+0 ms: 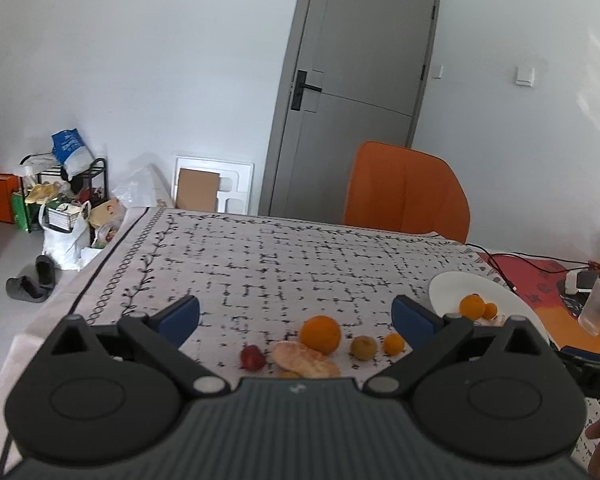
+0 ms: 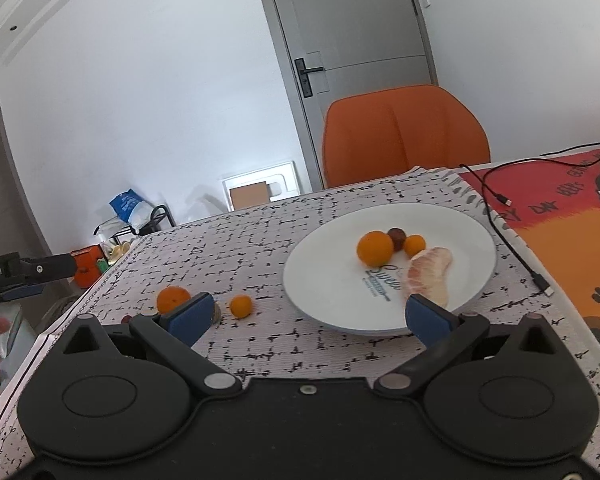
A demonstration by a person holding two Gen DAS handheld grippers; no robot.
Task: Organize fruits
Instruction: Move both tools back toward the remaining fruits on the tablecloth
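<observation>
Five loose fruits sit between the spread fingers of the left gripper [image 1: 296, 316] in the left wrist view: a round, smooth orange [image 1: 320, 335], a peeled pomelo segment [image 1: 305, 359] with a pale, pithy skin just at its seven o'clock, a small glossy red fruit [image 1: 253, 357] at the segment's nine o'clock, a dull yellowish round fruit [image 1: 363, 347] and a small kumquat [image 1: 393, 343] at the orange's three o'clock. That claw is spread wide, its blue rubbery pads holding nothing, and it hangs above the woven tablecloth [image 1: 260, 264] with its black broken-grid print. At two o'clock from the orange lies a white glazed plate [image 1: 452, 284], partly hidden by the right finger. Beyond the table stand an orange moulded chair [image 1: 406, 192] and a grey panelled door [image 1: 360, 80]. In the right wrist view the right gripper [image 2: 307, 316] is likewise fully apart and empty, its right pad over the near rim of the plate [image 2: 324, 280]. On the plate rest a plated orange [image 2: 375, 247], a dark reddish round fruit [image 2: 397, 237] that may be a plum, a plated kumquat [image 2: 414, 245] and a pink, translucent pomelo wedge [image 2: 428, 276], the first three touching in a row. At nine o'clock from the plate, on the cloth, the loose orange and kumquat lie apart beside the left pad.
</observation>
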